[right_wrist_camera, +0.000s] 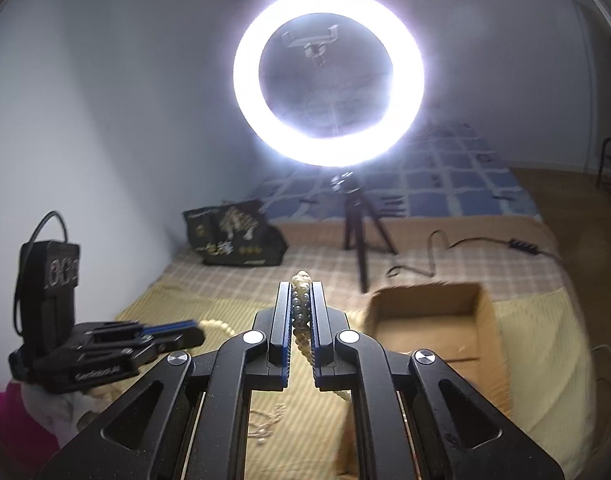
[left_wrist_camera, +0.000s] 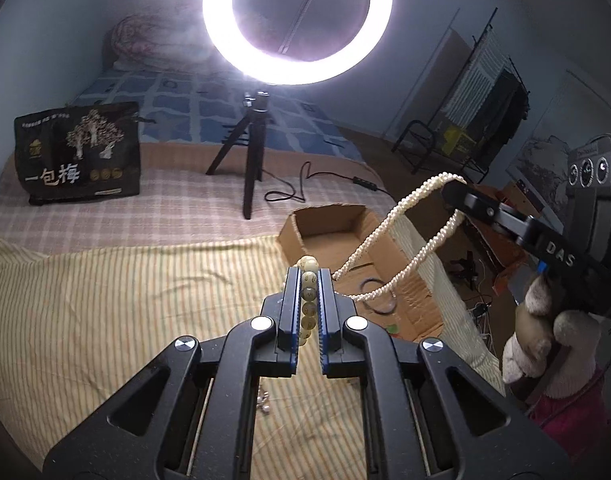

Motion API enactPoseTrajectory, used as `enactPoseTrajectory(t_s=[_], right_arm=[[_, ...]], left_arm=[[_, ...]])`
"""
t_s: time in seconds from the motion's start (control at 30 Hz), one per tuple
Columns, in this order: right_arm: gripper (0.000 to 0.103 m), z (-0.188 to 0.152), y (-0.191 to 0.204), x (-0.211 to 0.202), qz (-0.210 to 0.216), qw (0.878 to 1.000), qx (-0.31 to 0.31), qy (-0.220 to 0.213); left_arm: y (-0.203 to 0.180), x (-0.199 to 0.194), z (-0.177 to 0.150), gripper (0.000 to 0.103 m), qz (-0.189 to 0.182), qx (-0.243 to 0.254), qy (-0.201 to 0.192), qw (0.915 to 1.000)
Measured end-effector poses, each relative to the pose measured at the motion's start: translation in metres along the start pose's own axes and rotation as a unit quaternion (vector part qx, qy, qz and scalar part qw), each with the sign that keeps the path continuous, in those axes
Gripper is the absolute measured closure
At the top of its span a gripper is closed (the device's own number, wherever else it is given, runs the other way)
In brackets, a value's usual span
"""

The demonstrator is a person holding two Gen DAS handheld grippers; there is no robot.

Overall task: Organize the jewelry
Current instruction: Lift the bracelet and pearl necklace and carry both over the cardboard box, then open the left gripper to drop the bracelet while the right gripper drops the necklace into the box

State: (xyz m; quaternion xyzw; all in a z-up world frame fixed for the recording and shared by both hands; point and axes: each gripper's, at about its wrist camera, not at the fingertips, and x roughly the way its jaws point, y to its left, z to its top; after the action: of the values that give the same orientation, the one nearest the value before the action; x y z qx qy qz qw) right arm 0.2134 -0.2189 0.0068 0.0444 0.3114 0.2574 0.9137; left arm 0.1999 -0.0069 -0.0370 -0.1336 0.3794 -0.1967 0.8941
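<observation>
A bead bracelet [left_wrist_camera: 307,300] is clamped in the left gripper [left_wrist_camera: 307,280] and a twisted pearl necklace [left_wrist_camera: 405,216] in the right gripper [right_wrist_camera: 301,296], both held above the striped bedspread [left_wrist_camera: 105,300] (cardboard box [left_wrist_camera: 329,220] far right), where slow lowering into the box is advised.

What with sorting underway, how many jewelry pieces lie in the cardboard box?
1: a dark bangle on the cardboard box floor, toward its near end; the hanging pearl necklace may hide others.
</observation>
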Motion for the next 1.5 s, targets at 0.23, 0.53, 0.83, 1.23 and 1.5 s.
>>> enactPoseTrajectory(t_s=[0.23, 0.53, 0.83, 1.23, 1.5], right_arm=[[0.097, 0.013, -0.035, -0.006, -0.032, 0.999, -0.004, -0.007], [0.097, 0.018, -0.077, 0.006, -0.062, 0.998, 0.007, 0.001], [0.097, 0.010, -0.108, 0.029, -0.077, 0.997, 0.017, 0.023], [0.097, -0.001, -0.135, 0.043, -0.085, 0.994, 0.046, 0.043], [0.078, -0.001, -0.135, 0.046, -0.094, 0.993, 0.047, 0.047]], left_arm=[[-0.034, 0.026, 0.004, 0.098, -0.014, 0.028, 0.008, 0.9995], [-0.061, 0.063, 0.005, 0.098, -0.024, 0.038, 0.021, 0.9988], [-0.075, 0.098, 0.002, 0.098, -0.016, 0.050, 0.034, 0.9980], [-0.085, 0.120, -0.007, 0.098, -0.006, 0.067, 0.055, 0.9963], [-0.086, 0.119, -0.007, 0.075, 0.012, 0.072, 0.058, 0.9957]])
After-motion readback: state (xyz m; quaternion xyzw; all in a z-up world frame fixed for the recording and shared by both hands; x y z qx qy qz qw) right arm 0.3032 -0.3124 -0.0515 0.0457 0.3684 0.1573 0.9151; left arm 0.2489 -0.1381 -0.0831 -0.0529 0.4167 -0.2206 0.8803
